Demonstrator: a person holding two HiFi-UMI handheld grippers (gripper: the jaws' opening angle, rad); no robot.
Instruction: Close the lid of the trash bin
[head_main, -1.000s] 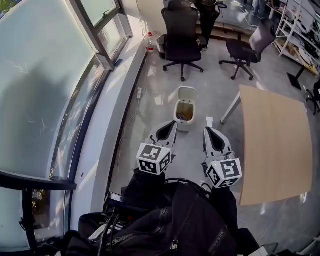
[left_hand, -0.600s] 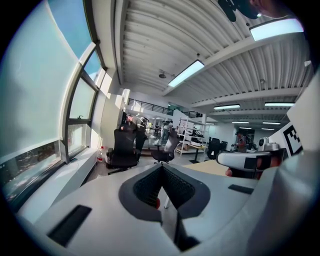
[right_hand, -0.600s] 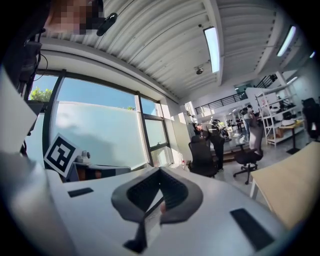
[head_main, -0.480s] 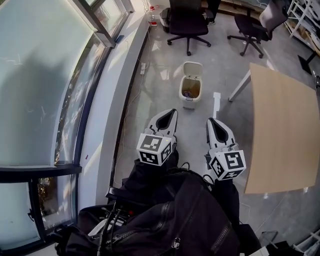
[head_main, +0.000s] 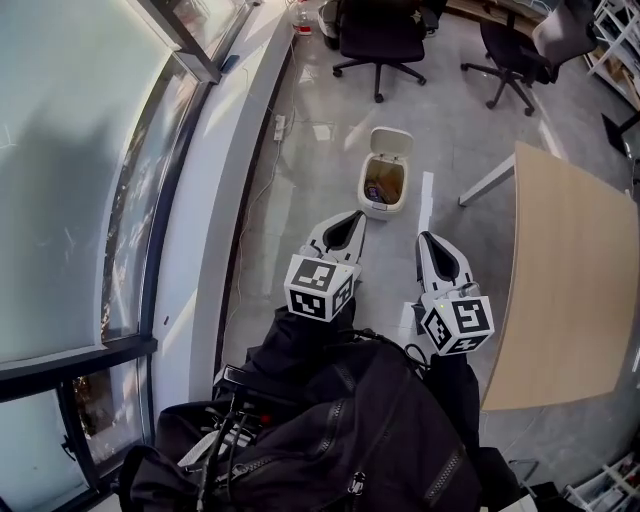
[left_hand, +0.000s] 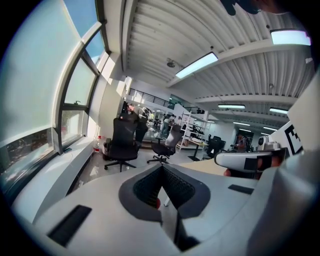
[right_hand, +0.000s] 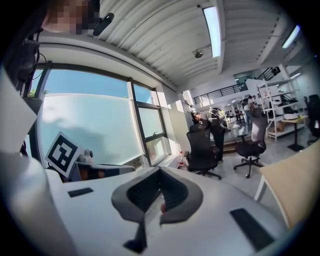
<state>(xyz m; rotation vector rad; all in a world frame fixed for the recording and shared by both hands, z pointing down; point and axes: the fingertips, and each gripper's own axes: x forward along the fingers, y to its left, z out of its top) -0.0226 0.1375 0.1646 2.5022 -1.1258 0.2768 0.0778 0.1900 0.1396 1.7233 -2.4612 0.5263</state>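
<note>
Approach step: left gripper (head_main: 348, 225) and right gripper (head_main: 434, 248), jaws clenched empty, hang well short of the trash bin (head_main: 384, 192), whose raised lid (head_main: 392, 143) next needs pushing down.

Grey floor (head_main: 320, 150) — windows (head_main: 90, 150), 2 chairs (head_main: 378, 35).

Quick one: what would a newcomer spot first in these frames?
The white bin on the floor at top centre, its lid flipped up. Below it the left gripper and right gripper point toward it, both shut and empty. A wooden table fills the right side.
</note>
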